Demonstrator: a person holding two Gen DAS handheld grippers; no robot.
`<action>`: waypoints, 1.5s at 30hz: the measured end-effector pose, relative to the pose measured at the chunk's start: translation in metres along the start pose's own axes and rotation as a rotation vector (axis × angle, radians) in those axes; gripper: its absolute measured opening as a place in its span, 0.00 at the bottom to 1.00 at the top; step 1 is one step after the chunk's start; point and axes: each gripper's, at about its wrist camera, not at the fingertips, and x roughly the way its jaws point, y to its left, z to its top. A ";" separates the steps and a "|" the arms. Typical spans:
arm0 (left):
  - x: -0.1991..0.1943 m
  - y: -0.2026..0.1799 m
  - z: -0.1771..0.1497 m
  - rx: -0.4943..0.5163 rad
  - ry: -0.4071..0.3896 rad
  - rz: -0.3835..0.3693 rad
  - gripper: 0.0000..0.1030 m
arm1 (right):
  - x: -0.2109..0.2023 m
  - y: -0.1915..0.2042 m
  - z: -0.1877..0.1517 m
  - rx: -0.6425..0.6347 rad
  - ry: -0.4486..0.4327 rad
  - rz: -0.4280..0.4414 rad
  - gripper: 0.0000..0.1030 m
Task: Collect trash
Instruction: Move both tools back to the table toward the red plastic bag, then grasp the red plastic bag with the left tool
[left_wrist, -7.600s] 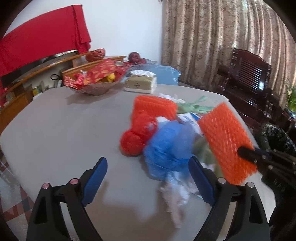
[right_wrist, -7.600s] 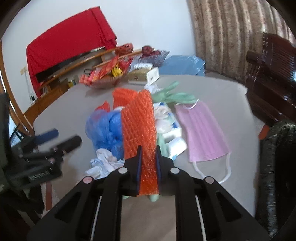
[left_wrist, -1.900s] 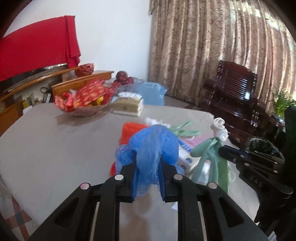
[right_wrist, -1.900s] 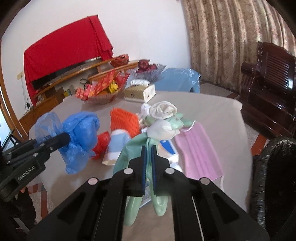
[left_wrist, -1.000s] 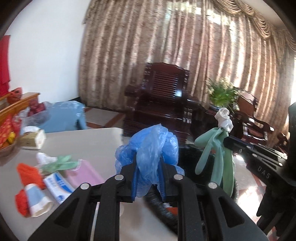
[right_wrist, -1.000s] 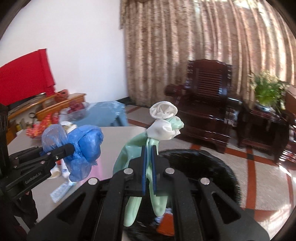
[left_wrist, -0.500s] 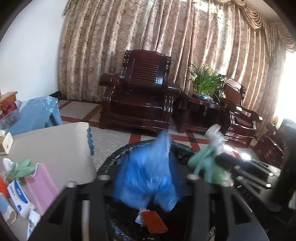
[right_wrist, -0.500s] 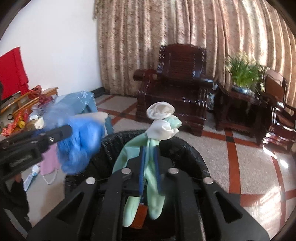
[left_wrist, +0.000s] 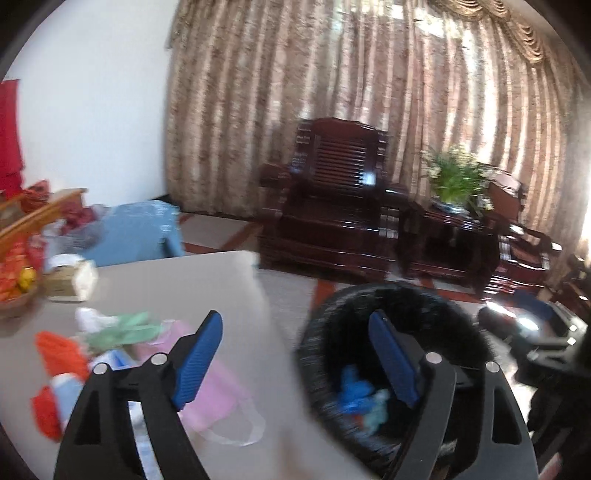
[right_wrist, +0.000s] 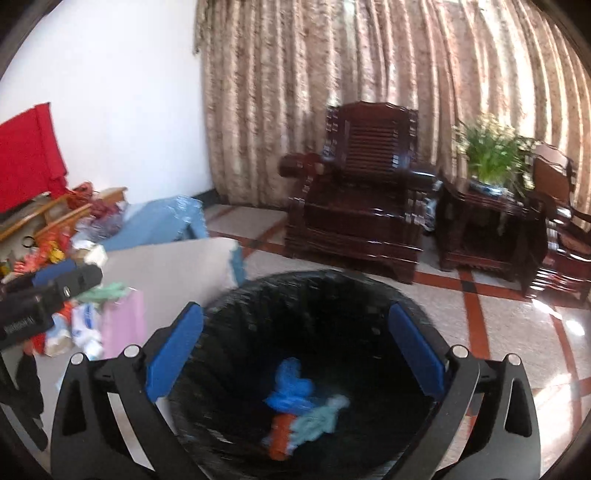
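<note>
I held both grippers, left (left_wrist: 295, 354) and right (right_wrist: 295, 347), jaws opening and empty, over the black bin (right_wrist: 258, 295); blue bag (right_wrist: 291, 387) and apparently green glove (right_wrist: 317, 417) lay inside, beside the table's corner (right_wrist: 221, 247).

Your right wrist view looks steeply down, close over the bin (right_wrist: 295, 332). Your left view faces the table's near corner (left_wrist: 236, 280), bin (left_wrist: 388, 332) to its right. Both share the bin, table and armchair (right_wrist: 354, 192).
</note>
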 end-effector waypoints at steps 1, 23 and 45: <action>-0.007 0.014 -0.004 -0.008 -0.001 0.034 0.78 | 0.000 0.012 0.001 -0.002 -0.002 0.030 0.95; -0.063 0.214 -0.088 -0.217 0.091 0.510 0.77 | 0.059 0.210 -0.015 -0.145 0.099 0.330 0.95; -0.019 0.251 -0.115 -0.289 0.200 0.451 0.49 | 0.096 0.241 -0.030 -0.200 0.175 0.329 0.95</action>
